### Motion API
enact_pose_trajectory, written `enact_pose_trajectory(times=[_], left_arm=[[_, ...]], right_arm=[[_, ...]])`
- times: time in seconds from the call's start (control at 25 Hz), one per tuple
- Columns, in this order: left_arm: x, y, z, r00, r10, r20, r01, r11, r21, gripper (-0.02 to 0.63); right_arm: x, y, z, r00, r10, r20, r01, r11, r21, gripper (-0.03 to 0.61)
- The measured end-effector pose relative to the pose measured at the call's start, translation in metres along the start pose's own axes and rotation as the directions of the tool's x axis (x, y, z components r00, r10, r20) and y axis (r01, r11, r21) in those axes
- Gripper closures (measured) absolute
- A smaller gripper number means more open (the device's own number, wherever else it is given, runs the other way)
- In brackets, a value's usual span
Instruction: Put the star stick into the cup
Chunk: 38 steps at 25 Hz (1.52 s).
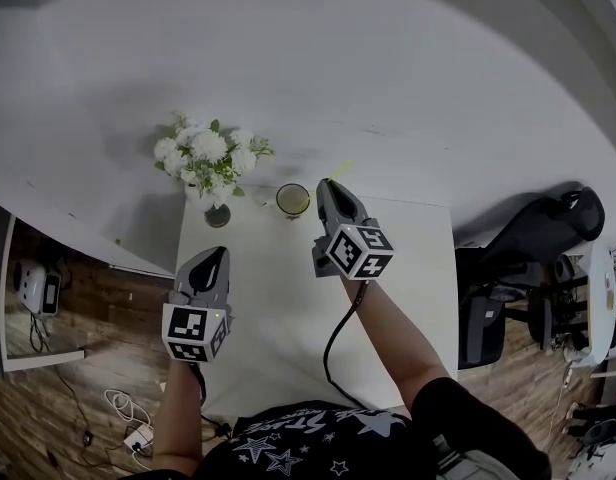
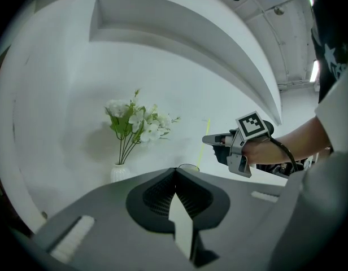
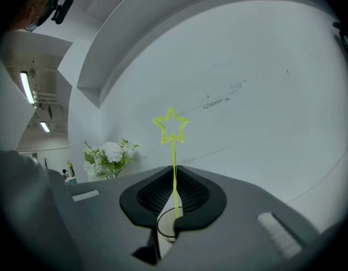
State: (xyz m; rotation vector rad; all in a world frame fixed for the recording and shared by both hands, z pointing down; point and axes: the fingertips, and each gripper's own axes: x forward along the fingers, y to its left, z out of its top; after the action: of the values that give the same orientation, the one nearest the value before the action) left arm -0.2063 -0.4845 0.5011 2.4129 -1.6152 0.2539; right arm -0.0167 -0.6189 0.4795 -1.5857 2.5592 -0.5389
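Observation:
A thin yellow-green star stick (image 3: 171,126) stands upright between the jaws of my right gripper (image 3: 174,176), which is shut on its shaft. The star tops the stick. Below the jaws, the stick's lower end reaches the mouth of the cup (image 3: 167,226). In the head view the right gripper (image 1: 323,184) hovers just right of the small dark-rimmed cup (image 1: 293,200) at the table's far edge. My left gripper (image 1: 218,254) hangs lower left over the table, shut and empty. From the left gripper view (image 2: 175,171), the stick (image 2: 203,143) slants down to the cup (image 2: 189,167).
A white vase of white flowers (image 1: 210,163) stands left of the cup, near the table's (image 1: 408,268) far left corner. A pale wall rises behind. A black chair and gear (image 1: 533,238) sit to the right. Cables (image 1: 123,408) lie on the wood floor at left.

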Motion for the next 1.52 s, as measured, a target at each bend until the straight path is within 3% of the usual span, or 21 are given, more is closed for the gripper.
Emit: enact_pose_trajectory(times=[0.64, 0.8, 0.96, 1.2, 1.52], left_arm=[[-0.007, -0.010, -0.002, 1.000, 0.004, -0.021, -0.004, 1.000, 0.003, 0.611], [-0.013, -0.013, -0.001, 1.000, 0.010, -0.020, -0.010, 1.000, 0.011, 0.611], [-0.020, -0.013, 0.003, 1.000, 0.020, -0.015, -0.020, 1.000, 0.021, 0.611], [-0.032, -0.022, 0.011, 1.000, 0.022, 0.000, -0.022, 0.999, 0.035, 0.611], [-0.052, -0.044, 0.024, 0.999, 0.015, 0.033, -0.017, 0.998, 0.060, 0.611]], right_arm=[[-0.001, 0.000, -0.028, 0.991, 0.032, -0.127, -0.035, 0.999, -0.022, 0.538], [-0.004, -0.001, -0.030, 0.990, 0.031, -0.139, -0.034, 0.999, -0.017, 0.498], [-0.010, 0.001, -0.033, 0.987, 0.036, -0.156, -0.039, 0.999, -0.013, 0.369], [-0.025, 0.002, -0.033, 0.986, 0.026, -0.163, -0.026, 1.000, -0.001, 0.265], [-0.057, -0.002, -0.024, 0.990, 0.011, -0.139, -0.006, 1.000, 0.030, 0.241]])
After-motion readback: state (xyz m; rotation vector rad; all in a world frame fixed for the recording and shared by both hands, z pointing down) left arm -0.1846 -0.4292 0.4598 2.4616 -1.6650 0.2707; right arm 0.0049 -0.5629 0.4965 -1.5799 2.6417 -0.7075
